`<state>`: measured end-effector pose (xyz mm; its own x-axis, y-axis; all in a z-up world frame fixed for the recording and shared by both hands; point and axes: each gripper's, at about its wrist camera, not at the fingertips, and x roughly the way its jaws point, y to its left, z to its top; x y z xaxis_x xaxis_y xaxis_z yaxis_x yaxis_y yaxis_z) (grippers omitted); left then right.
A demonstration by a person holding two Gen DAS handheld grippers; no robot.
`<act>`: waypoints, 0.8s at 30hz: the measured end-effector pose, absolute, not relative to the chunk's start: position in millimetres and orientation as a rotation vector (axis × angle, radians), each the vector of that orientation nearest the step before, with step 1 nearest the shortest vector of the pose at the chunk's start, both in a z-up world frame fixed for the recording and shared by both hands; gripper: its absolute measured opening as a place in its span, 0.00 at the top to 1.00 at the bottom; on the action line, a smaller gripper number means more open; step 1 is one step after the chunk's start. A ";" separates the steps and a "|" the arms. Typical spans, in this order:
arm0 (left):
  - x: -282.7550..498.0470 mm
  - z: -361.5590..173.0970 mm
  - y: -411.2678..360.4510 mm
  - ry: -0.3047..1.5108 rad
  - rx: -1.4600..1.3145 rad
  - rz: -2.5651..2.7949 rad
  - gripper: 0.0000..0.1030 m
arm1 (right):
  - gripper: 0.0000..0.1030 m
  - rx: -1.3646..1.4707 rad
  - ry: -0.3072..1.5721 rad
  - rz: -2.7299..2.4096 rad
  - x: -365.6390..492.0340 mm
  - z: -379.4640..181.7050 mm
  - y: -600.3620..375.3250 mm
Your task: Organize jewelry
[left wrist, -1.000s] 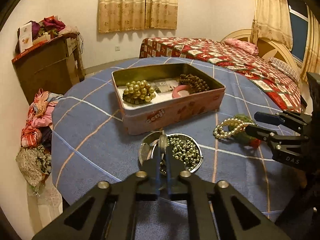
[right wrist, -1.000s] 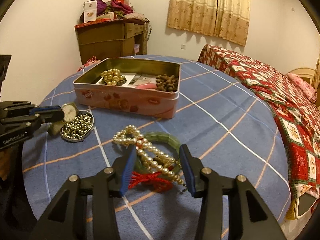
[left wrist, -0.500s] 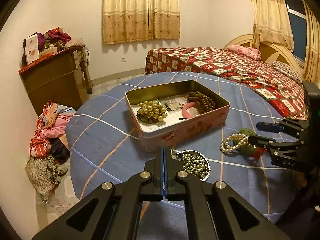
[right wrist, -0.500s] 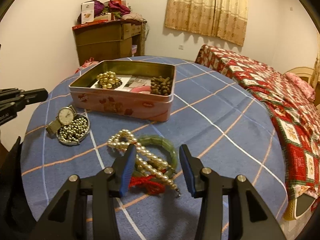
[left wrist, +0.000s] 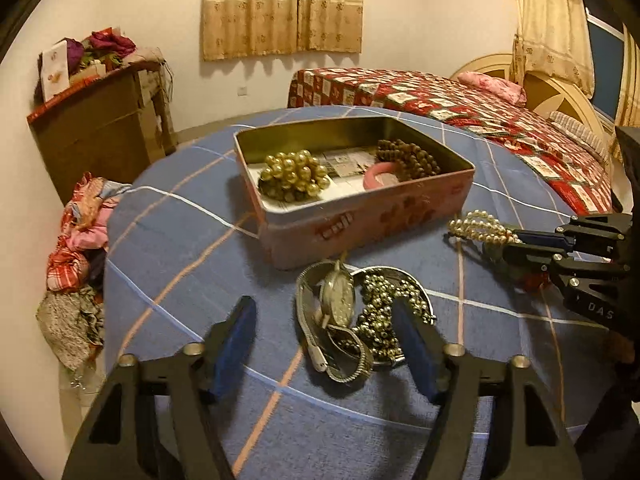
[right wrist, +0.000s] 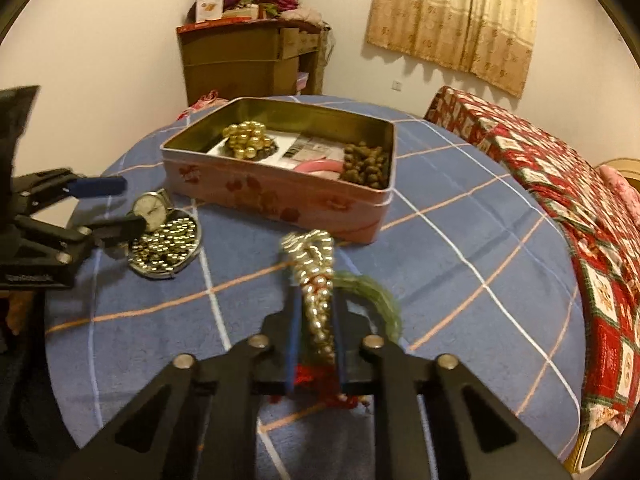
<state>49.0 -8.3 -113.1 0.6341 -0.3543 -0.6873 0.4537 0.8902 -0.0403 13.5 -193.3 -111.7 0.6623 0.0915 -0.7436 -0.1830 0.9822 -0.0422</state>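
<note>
A pink tin box (left wrist: 360, 216) holds gold beads (left wrist: 294, 174), a pink bangle (left wrist: 380, 172) and brown beads (left wrist: 408, 156). In front of it a wristwatch (left wrist: 338, 304) leans on a small round dish of metal beads (left wrist: 384, 312). My left gripper (left wrist: 326, 344) is open around the watch and dish. My right gripper (right wrist: 314, 336) is shut on a pearl necklace (right wrist: 314, 276) that lies over a green bangle (right wrist: 376, 296) with a red tassel (right wrist: 320, 380). The box (right wrist: 288, 196), watch (right wrist: 150, 208) and dish (right wrist: 166, 244) also show in the right wrist view.
The round table has a blue checked cloth (left wrist: 180, 240). A bed with a red patterned quilt (left wrist: 460, 100) stands behind on the right. A brown cabinet (left wrist: 100, 120) and a pile of clothes (left wrist: 76, 256) are on the left.
My left gripper opened and came down around the watch and dish. My right gripper closed on the pearl necklace, bunching it between the fingers.
</note>
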 end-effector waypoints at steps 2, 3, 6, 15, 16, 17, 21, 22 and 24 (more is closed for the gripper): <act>49.5 -113.4 -8.4 0.769 0.138 -0.476 0.74 | 0.89 -0.118 0.825 0.156 10.4 -110.1 -191.8; 48.8 -112.7 -8.0 0.767 0.135 -0.479 0.77 | 0.91 -0.114 0.813 0.151 8.2 -108.5 -192.0; 46.1 -110.8 -6.6 0.763 0.132 -0.479 0.88 | 0.91 -0.084 0.776 0.141 1.6 -101.2 -193.6; 38.8 -91.3 0.6 0.723 0.135 -0.460 1.00 | 0.91 -0.089 0.668 0.075 -7.9 -78.2 -191.8; 37.7 -88.8 0.0 0.715 0.145 -0.455 1.00 | 0.91 -0.089 0.661 0.071 -7.8 -76.0 -192.3; 36.9 -87.3 -0.4 0.709 0.150 -0.453 1.00 | 0.91 -0.089 0.657 0.070 -7.3 -74.5 -192.3; 38.2 -87.8 0.2 0.697 0.150 -0.445 1.00 | 0.91 -0.084 0.656 0.067 -3.3 -74.3 -193.5; 38.9 -87.9 2.1 0.686 0.148 -0.433 1.00 | 0.91 -0.085 0.658 0.067 -2.9 -74.8 -194.1; 42.9 -89.7 0.5 0.693 0.168 -0.408 0.87 | 0.91 -0.086 0.659 0.067 -2.5 -76.3 -193.7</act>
